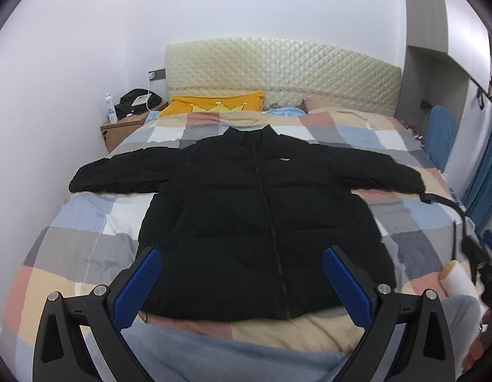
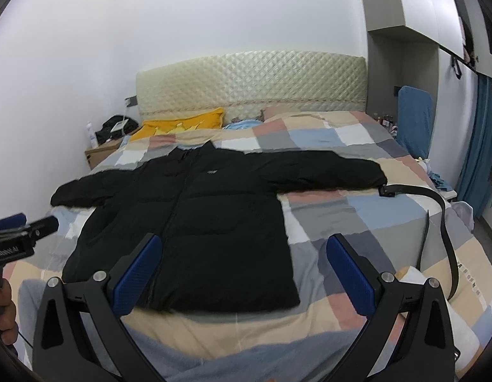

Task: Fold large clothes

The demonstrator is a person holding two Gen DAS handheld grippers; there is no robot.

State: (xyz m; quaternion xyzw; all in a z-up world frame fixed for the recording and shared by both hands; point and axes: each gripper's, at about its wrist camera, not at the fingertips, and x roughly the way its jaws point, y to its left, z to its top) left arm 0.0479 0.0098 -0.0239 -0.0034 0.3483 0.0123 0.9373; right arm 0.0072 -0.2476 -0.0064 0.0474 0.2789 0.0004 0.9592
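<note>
A large black puffer jacket (image 1: 246,210) lies flat and face up on the checked bedspread (image 1: 83,232), zipped, both sleeves spread sideways, collar toward the headboard. It also shows in the right wrist view (image 2: 195,222). My left gripper (image 1: 242,280) is open and empty, held above the jacket's hem near the foot of the bed. My right gripper (image 2: 244,273) is open and empty, above the jacket's lower right corner. The left gripper's body (image 2: 17,238) shows at the left edge of the right wrist view.
A black belt (image 2: 436,219) lies on the bed by the jacket's right cuff. A yellow pillow (image 1: 214,103) sits by the quilted headboard (image 1: 277,73). A nightstand (image 1: 125,127) with a bottle and bag stands at the left. Blue cloth (image 2: 414,127) hangs at the right.
</note>
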